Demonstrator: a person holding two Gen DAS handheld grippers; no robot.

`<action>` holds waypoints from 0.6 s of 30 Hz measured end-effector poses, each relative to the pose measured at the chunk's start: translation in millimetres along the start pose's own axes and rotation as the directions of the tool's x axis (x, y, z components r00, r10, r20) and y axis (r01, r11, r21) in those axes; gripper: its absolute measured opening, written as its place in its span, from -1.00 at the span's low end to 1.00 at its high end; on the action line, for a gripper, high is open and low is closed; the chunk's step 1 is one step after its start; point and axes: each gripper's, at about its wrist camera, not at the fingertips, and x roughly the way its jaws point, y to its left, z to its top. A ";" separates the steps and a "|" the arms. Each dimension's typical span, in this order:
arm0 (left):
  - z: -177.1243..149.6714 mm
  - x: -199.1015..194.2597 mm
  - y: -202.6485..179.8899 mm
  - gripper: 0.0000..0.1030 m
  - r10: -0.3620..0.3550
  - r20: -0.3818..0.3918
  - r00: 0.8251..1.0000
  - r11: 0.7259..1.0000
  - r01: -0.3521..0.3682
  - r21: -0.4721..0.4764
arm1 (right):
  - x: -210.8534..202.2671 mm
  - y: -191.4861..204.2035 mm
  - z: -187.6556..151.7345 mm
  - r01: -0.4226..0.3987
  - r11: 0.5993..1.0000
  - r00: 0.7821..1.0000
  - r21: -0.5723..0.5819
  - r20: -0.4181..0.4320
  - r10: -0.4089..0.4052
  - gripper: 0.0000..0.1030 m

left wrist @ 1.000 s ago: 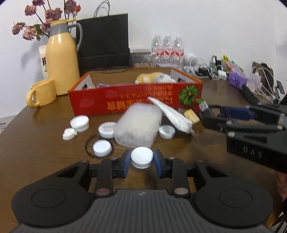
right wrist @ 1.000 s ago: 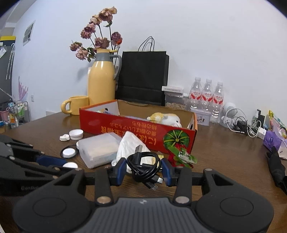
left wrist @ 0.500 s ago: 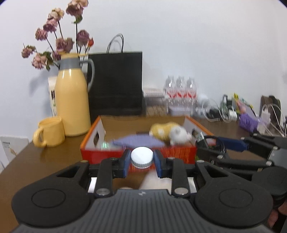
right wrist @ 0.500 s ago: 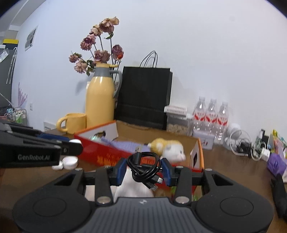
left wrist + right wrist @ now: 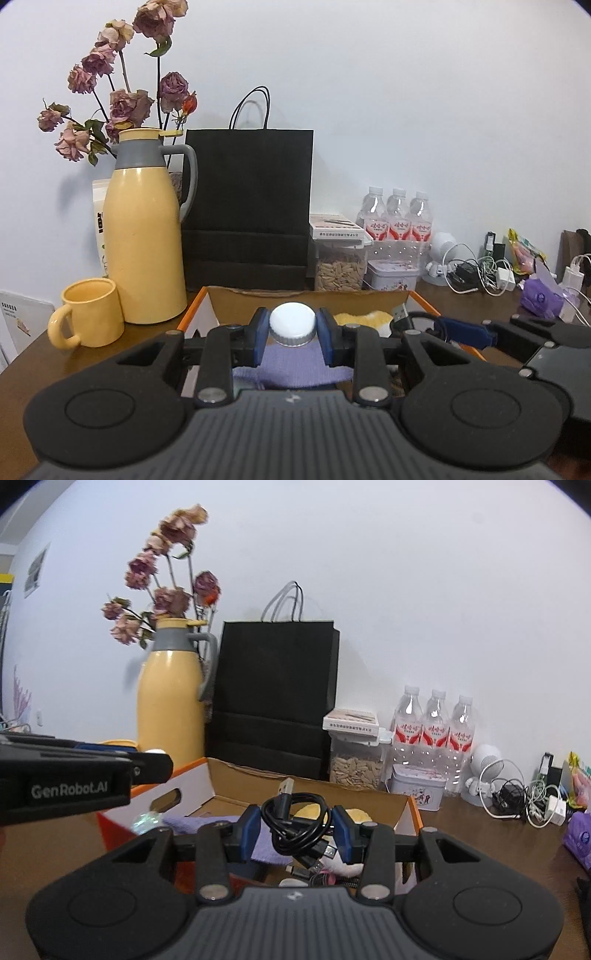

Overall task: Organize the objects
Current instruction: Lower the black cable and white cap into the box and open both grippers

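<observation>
My left gripper [image 5: 292, 330] is shut on a white bottle cap [image 5: 292, 328], held over the open orange cardboard box [image 5: 310, 297]. My right gripper [image 5: 295, 825] is shut on a coiled black USB cable [image 5: 293, 821], also above the box [image 5: 195, 779]. Inside the box lie a purple cloth [image 5: 291, 365] and a yellow-and-white plush toy [image 5: 364, 318]. The right gripper [image 5: 461, 328] with the cable shows at the right of the left wrist view; the left gripper [image 5: 147, 762] enters the right wrist view from the left.
Behind the box stand a yellow thermos [image 5: 146, 236] with dried flowers, a yellow mug [image 5: 90, 312], a black paper bag [image 5: 247, 210], a seed jar [image 5: 340, 264], a tin [image 5: 393, 273] and three water bottles [image 5: 397, 221]. Chargers and cables [image 5: 476, 269] clutter the back right of the table.
Both grippers rose and moved forward from the table in front of the box to over its open top, each keeping its load. The loose caps and plastic container dropped out of view.
</observation>
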 end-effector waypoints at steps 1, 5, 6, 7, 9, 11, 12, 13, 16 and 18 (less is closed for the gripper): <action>1.9 4.9 -0.4 -0.44 0.001 0.005 1.000 1.000 -0.001 -0.001 | 6.1 -2.0 0.9 0.001 1.000 1.000 0.013 -0.007 -0.001 -0.21; 7.8 25.0 -1.0 -0.44 0.013 0.017 1.000 1.000 -0.013 -0.014 | 28.4 -10.1 3.8 0.015 0.998 1.000 0.063 -0.019 -0.014 -0.21; 7.5 30.1 -0.3 -0.44 0.017 0.015 1.000 1.000 -0.017 -0.018 | 33.7 -11.9 4.0 0.019 0.997 1.000 0.074 -0.020 -0.017 -0.21; 7.1 35.4 0.2 -0.44 0.022 0.006 1.000 1.000 -0.022 -0.014 | 38.2 -13.2 3.3 0.022 0.996 1.000 0.083 -0.021 -0.020 -0.21; 3.9 44.7 2.9 -0.44 0.024 -0.011 1.000 1.000 -0.024 -0.012 | 46.3 -14.4 0.4 0.023 0.996 0.999 0.087 -0.031 -0.020 -0.21; -1.2 53.9 5.4 -0.44 0.028 -0.035 0.999 1.000 -0.028 -0.007 | 51.6 -13.9 -4.7 0.020 0.997 0.999 0.075 -0.050 -0.016 -0.21; -3.8 57.6 5.7 -0.44 0.035 -0.047 0.998 0.999 -0.035 -0.002 | 53.8 -13.2 -7.3 0.017 0.997 0.998 0.069 -0.061 -0.013 -0.21; -6.4 60.6 6.3 -0.44 0.038 -0.057 0.998 0.999 -0.038 0.004 | 55.0 -12.3 -8.3 0.017 0.998 0.998 0.064 -0.068 -0.012 -0.21; -10.6 63.7 7.1 -0.44 0.044 -0.070 0.997 0.999 -0.043 0.012 | 56.9 -10.5 -10.6 0.017 0.998 0.996 0.058 -0.086 -0.012 -0.21; -11.7 62.8 6.2 -0.44 0.039 -0.069 0.997 0.999 -0.037 0.019 | 56.9 -10.6 -12.0 0.014 0.998 0.996 0.058 -0.091 -0.009 -0.21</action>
